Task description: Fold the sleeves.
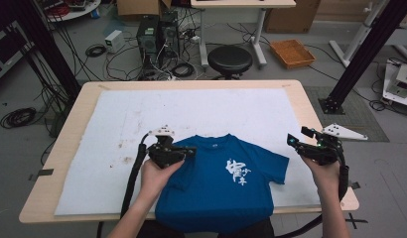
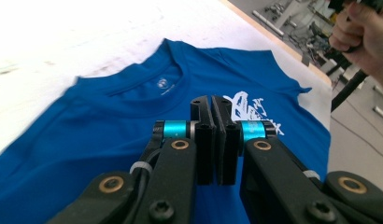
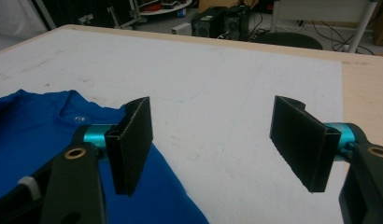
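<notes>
The left tool has its jaws together, empty, above the blue shirt. The right tool has its jaws wide apart beside the shirt's sleeve. The shirt lies flat on the counter's white mat; its white chest print and collar label are unreadable

one blue t-shirt lies at the table's six o'clock edge on one white mat. two grippers: left gripper at seven o'clock, right gripper at four. one black stool and one orange tray sit past twelve o'clock.
</notes>
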`<state>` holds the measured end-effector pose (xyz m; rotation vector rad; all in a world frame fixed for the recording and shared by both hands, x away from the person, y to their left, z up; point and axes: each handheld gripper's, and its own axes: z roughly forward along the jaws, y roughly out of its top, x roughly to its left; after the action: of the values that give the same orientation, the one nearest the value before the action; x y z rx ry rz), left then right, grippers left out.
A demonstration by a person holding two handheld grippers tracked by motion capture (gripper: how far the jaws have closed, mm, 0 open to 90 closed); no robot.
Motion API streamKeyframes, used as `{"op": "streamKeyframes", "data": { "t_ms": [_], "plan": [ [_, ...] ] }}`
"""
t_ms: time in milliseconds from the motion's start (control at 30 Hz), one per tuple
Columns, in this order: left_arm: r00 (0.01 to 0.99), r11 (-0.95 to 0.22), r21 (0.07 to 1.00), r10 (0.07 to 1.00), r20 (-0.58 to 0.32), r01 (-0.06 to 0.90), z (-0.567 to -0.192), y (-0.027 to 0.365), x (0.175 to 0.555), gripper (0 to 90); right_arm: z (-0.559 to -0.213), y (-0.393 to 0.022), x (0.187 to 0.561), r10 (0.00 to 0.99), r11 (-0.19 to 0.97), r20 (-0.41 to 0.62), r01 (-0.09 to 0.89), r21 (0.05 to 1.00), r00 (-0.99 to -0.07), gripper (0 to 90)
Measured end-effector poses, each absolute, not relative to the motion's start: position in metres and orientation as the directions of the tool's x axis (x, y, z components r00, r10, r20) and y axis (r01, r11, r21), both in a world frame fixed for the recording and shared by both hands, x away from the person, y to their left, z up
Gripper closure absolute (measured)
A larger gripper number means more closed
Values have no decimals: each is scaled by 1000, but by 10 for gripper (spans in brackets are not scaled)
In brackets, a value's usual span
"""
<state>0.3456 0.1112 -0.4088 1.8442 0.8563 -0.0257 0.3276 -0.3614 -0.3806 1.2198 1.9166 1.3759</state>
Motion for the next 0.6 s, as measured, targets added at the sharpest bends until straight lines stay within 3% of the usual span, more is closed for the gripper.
{"op": "streamKeyframes", "data": {
  "t_ms": [67,167,233,333,433,600],
  "plan": [
    [752,-186,815,537,-383,548,-411,105,348,680,-381,-363,327,869,90,117,386,918,-481,297],
    [780,-174,852,523,-345,493,-409,107,345,642,-381,-366,327,874,82,122,389,917,-471,298],
    [782,-171,872,544,-305,459,-405,114,341,529,-382,-370,326,879,71,130,395,916,-460,298],
    [780,-165,890,567,-266,424,-402,131,336,484,-384,-373,326,879,70,140,415,907,-455,369],
    [749,-197,906,640,-170,374,-403,162,327,473,-389,-374,327,875,94,147,460,883,-460,416],
    [693,-202,900,708,-138,386,-410,196,322,459,-403,-375,329,872,150,148,543,826,-467,537]
  ]
}}
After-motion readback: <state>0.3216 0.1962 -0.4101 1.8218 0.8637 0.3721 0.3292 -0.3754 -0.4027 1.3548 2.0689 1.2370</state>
